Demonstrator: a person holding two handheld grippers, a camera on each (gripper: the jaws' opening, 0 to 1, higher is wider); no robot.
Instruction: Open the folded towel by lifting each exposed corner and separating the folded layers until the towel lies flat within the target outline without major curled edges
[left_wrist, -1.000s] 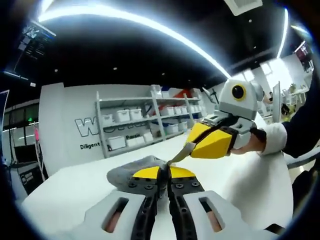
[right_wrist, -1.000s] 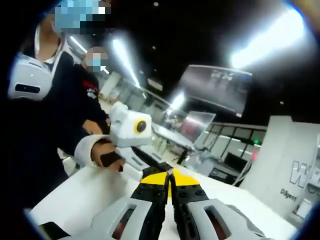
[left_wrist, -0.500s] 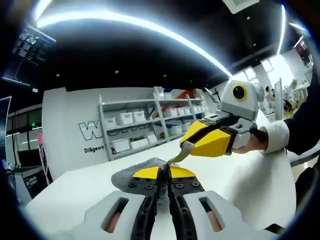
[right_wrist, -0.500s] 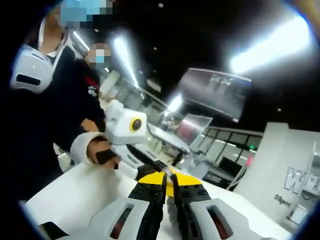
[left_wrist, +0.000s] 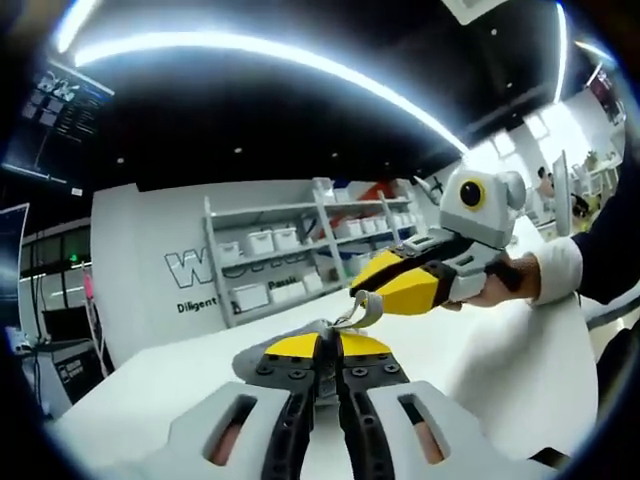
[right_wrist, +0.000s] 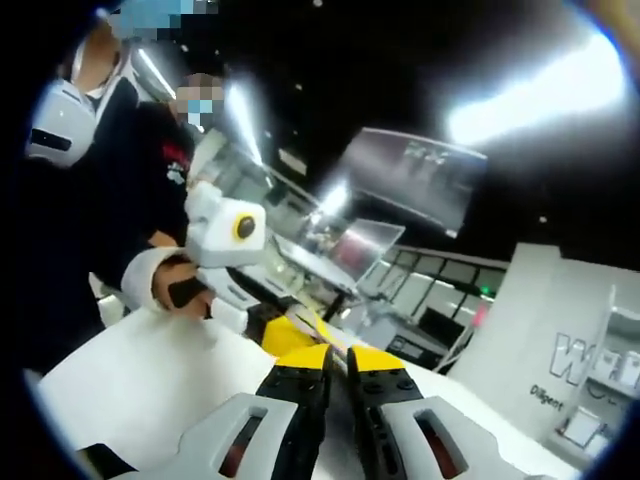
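A grey towel (left_wrist: 255, 356) lies bunched on the white table (left_wrist: 500, 360). My left gripper (left_wrist: 327, 345) is shut on the towel's near edge, with grey cloth showing between its yellow tips. From the right, my right gripper (left_wrist: 362, 297) reaches in, held by a hand with a white cuff. It is shut on a raised towel corner (left_wrist: 365, 312) just above the heap. In the right gripper view, my right gripper (right_wrist: 338, 358) has its jaws together at the bottom. The left gripper (right_wrist: 300, 335) meets it tip to tip from the left.
White shelves with storage bins (left_wrist: 300, 250) stand against a lettered wall beyond the table's far edge. A person in dark clothes (right_wrist: 110, 200) stands close behind the left gripper. Screens (right_wrist: 415, 180) hang further back. Bare tabletop (right_wrist: 150, 370) spreads out on both sides.
The right gripper has sunk a little and drawn back from the left one, with the towel corner still in it. Both views have tilted slightly. Both jaws stay shut.
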